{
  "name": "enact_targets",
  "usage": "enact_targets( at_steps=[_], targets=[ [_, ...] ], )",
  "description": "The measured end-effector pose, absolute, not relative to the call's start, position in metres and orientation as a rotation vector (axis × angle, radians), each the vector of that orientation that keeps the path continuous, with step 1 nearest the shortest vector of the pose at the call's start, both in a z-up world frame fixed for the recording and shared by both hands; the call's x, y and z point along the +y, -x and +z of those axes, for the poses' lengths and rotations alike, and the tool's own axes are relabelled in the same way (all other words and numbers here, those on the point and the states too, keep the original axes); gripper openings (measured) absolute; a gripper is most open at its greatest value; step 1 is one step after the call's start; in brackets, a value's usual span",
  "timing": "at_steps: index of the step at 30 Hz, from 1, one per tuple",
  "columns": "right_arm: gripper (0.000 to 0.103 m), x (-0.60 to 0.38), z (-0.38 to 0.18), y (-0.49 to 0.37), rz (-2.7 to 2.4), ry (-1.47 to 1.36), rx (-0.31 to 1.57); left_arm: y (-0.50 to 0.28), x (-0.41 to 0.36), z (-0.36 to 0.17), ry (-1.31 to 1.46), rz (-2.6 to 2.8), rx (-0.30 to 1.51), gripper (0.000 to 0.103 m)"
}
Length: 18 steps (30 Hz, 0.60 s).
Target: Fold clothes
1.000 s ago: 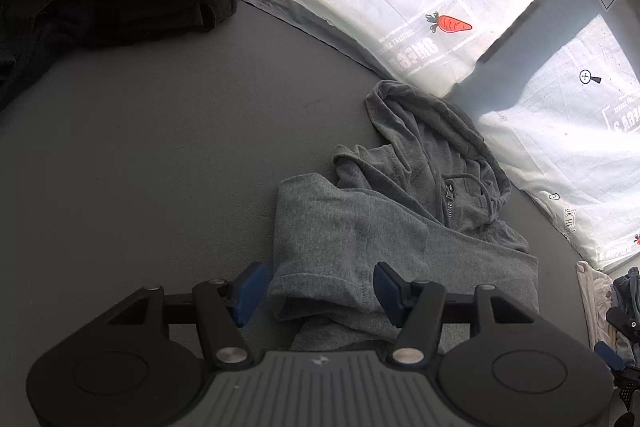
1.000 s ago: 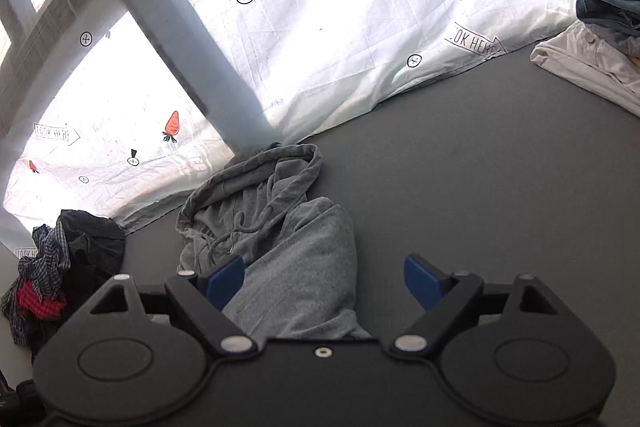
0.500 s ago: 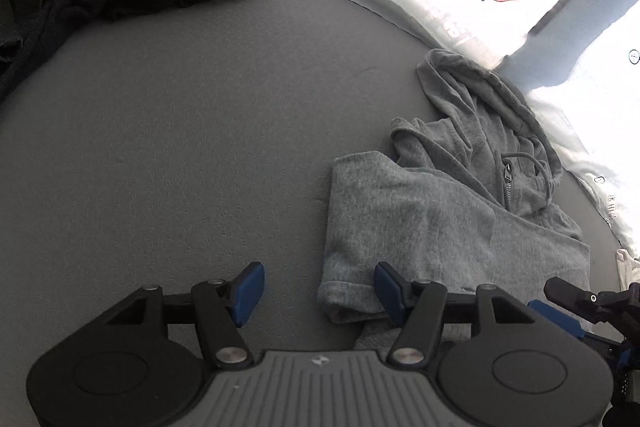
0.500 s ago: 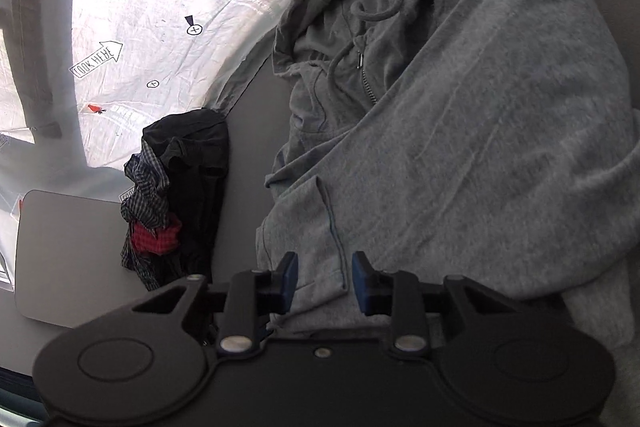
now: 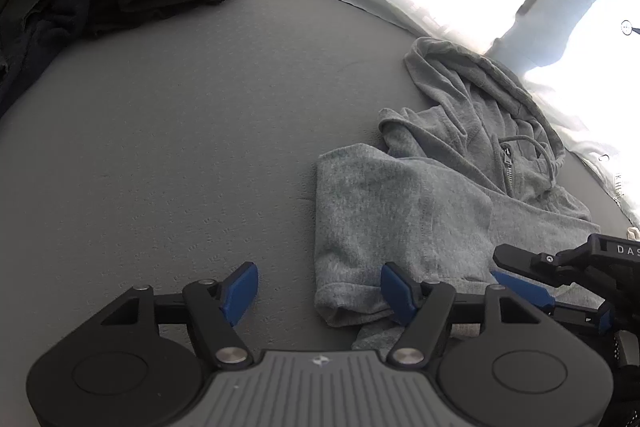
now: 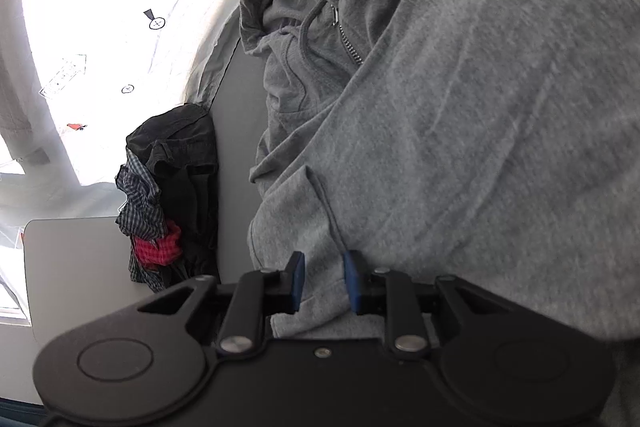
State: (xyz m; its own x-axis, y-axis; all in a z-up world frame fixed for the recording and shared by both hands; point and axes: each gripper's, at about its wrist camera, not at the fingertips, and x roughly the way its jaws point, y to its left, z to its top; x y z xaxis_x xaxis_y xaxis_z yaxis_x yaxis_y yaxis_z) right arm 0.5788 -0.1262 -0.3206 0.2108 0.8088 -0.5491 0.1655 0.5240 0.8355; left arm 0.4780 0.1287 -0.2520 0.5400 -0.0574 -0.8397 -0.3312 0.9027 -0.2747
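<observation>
Grey fleece, soft and limp: the hoodie (image 5: 448,203) lies half folded on the grey mat (image 5: 180,147), ahead and right of the left gripper (image 5: 318,291), whose jaws have just been opening and straddle its near corner without pinching it. Further right, the right gripper (image 6: 323,281) has just been closing; hem cloth lies between its jaws, probably pinched, though contact is hard to see. Hems and corners suit grasping best. Its far side is cut off.
</observation>
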Motion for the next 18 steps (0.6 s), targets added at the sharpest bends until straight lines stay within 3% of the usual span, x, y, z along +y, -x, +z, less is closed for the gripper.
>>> enact_targets(
  at_steps=[2, 4, 18],
  targets=[
    [0.008, -0.124, -0.317, -0.577, 0.568, -0.927, 1.305, -0.478, 0.128, -0.252, 0.426, 0.169, 0.996, 0.070],
    [0.004, -0.125, -0.310, -0.574, 0.583, -0.904, 1.263, -0.479, 0.127, -0.252, 0.423, 0.169, 0.998, 0.070],
    [0.003, -0.170, -0.244, -0.567, 0.589, -0.811, 0.981, -0.480, 0.111, -0.217, 0.332, 0.134, 0.920, 0.070]
  ],
)
